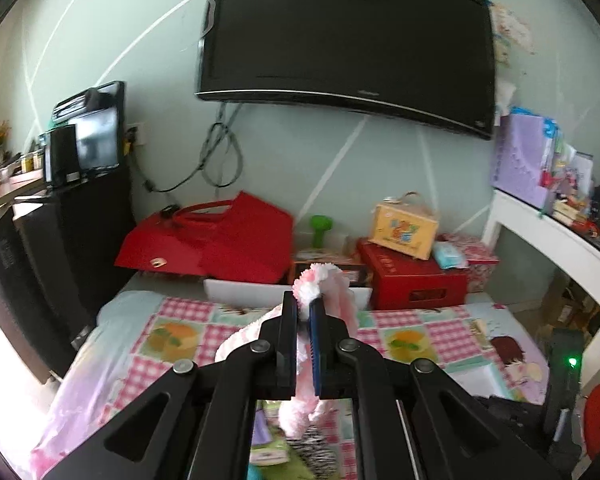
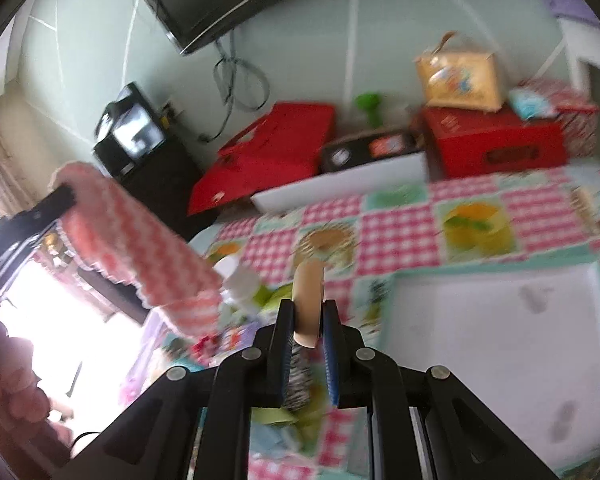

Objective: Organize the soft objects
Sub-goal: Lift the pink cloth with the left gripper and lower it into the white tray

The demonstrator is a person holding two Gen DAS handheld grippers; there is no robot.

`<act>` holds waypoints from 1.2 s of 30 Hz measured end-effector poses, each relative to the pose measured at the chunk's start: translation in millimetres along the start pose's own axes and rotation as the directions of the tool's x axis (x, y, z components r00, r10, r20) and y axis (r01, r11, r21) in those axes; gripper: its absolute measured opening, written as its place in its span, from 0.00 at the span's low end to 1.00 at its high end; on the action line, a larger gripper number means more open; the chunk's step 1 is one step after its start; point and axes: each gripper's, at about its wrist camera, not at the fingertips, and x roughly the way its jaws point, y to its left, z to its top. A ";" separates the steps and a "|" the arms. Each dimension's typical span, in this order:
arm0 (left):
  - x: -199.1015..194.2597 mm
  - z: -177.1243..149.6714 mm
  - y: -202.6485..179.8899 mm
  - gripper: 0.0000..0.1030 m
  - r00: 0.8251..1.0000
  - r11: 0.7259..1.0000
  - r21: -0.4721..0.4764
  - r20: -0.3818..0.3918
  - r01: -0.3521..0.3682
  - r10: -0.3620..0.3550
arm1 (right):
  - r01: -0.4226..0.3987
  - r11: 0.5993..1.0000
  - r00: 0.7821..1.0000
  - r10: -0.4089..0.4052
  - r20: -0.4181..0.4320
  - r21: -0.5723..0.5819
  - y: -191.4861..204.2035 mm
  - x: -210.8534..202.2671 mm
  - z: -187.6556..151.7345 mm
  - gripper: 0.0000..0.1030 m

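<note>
Two grippers are lifted over a bed (image 2: 540, 208) covered with a pink checked quilt with fruit patches. The left gripper (image 1: 305, 300) is clenched on a fluffy pink and white cloth (image 1: 328, 280); the fabric bunches above the fingertips and hangs down between and below the jaws. In the right wrist view the same cloth (image 2: 140, 256) shows as a long pink zigzag-patterned strip held up in the air at the left, sloping down toward a clutter of small things on the quilt. The right gripper (image 2: 309, 304) is grasping a zebra-striped soft item with a tan rounded end (image 2: 309, 300); the tan part stands up between the fingertips and the striped part sits lower between the jaws. A white tray (image 2: 500, 344) lies on the quilt to the right of this gripper. Beyond the bed, along the wall, stand a red bag (image 1: 216, 240), a red box (image 1: 412, 276) and a yellow carton (image 1: 404, 232), under a wall-mounted television (image 1: 348, 36)
</note>
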 end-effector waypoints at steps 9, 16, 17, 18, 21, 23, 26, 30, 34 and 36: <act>12.6 -6.0 -60.4 0.05 0.993 0.992 0.034 -0.027 0.118 -0.117 | 0.192 0.979 0.974 -0.198 0.110 0.065 -53.3 -44.8 16.9 0.15; 29.5 -19.6 -106.0 0.05 0.981 0.981 0.069 -0.082 0.179 -0.174 | 0.333 0.930 0.927 -0.353 0.125 0.155 -105.5 -67.1 17.9 0.15; 32.1 -21.0 -109.5 0.05 0.980 0.980 0.072 -0.089 0.184 -0.177 | 0.344 0.923 0.922 -0.366 0.123 0.171 -112.5 -70.2 17.7 0.15; 36.2 -23.9 -116.0 0.05 0.978 0.979 0.076 -0.101 0.192 -0.183 | 0.357 0.915 0.916 -0.383 0.120 0.190 -121.2 -72.7 17.7 0.15; 46.2 -32.6 -130.5 0.05 0.972 0.975 0.087 -0.132 0.206 -0.194 | 0.412 0.883 0.891 -0.442 0.104 0.224 -140.5 -77.5 15.5 0.15; 54.9 -41.4 -138.8 0.05 0.965 0.971 0.088 -0.163 0.221 -0.205 | 0.437 0.867 0.878 -0.469 0.094 0.238 -150.6 -80.9 12.1 0.15; 70.1 -56.9 -146.2 0.05 0.952 0.969 0.071 -0.212 0.238 -0.218 | 0.451 0.854 0.872 -0.484 0.074 0.261 -164.4 -79.7 9.4 0.15; 93.3 -79.4 -150.4 0.05 0.935 0.969 0.042 -0.276 0.244 -0.223 | 0.463 0.840 0.871 -0.491 0.030 0.282 -179.7 -69.9 5.1 0.15; 117.6 -102.5 -145.2 0.05 0.919 0.975 0.019 -0.341 0.219 -0.200 | 0.444 0.850 0.886 -0.464 0.002 0.285 -184.4 -57.0 2.0 0.15; 130.1 -113.4 -138.9 0.05 0.909 0.980 -0.006 -0.374 0.199 -0.187 | 0.442 0.856 0.890 -0.456 -0.012 0.269 -184.2 -46.7 1.4 0.15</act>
